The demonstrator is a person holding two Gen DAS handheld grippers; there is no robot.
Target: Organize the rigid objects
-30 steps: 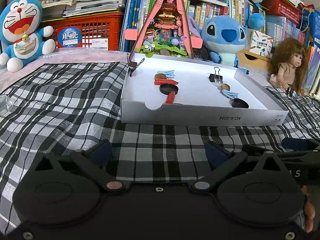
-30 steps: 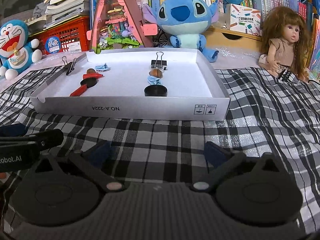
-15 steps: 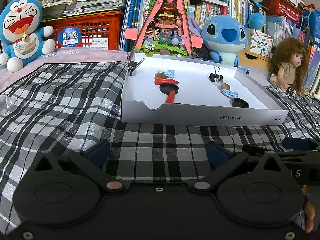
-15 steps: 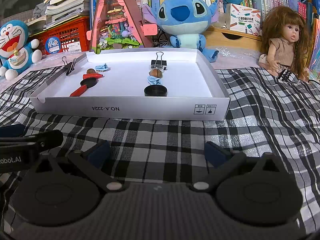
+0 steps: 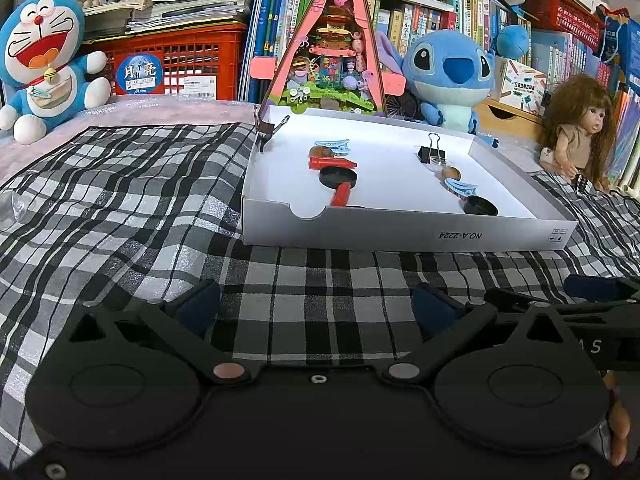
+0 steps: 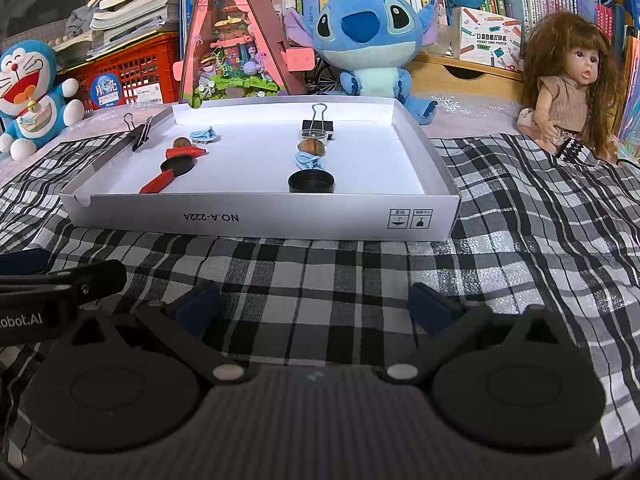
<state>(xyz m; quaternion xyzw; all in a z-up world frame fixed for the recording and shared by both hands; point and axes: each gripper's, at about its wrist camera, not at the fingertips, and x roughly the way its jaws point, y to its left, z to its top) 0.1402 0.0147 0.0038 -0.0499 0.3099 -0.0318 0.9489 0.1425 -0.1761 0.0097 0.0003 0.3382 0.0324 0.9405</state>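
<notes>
Left wrist view: my left claw point(image 5: 316, 300) sits low over the black-and-white checked cloth point(image 5: 120, 216), fingers apart, nothing between them. Ahead, the shallow white cardboard box lid point(image 5: 400, 232) holds two rows. Left row: light blue plastic clip point(image 5: 332, 145), brown nut point(image 5: 321, 151), red marker cap point(image 5: 332, 163), round black lid point(image 5: 338, 176), red tube point(image 5: 341, 194).

Right wrist view: my right claw point(image 6: 314, 304) hangs spread and empty, short of the tray. Right row reads black binder clip point(image 6: 318, 124), small clear cup point(image 6: 314, 134), brown walnut point(image 6: 312, 146), blue clip point(image 6: 308, 160), black round cap point(image 6: 311, 182). A second binder clip point(image 6: 140, 132) grips the left wall.

Judgement: rows could be the finished sort, or a layout awaiting it. I can't settle which.
</notes>
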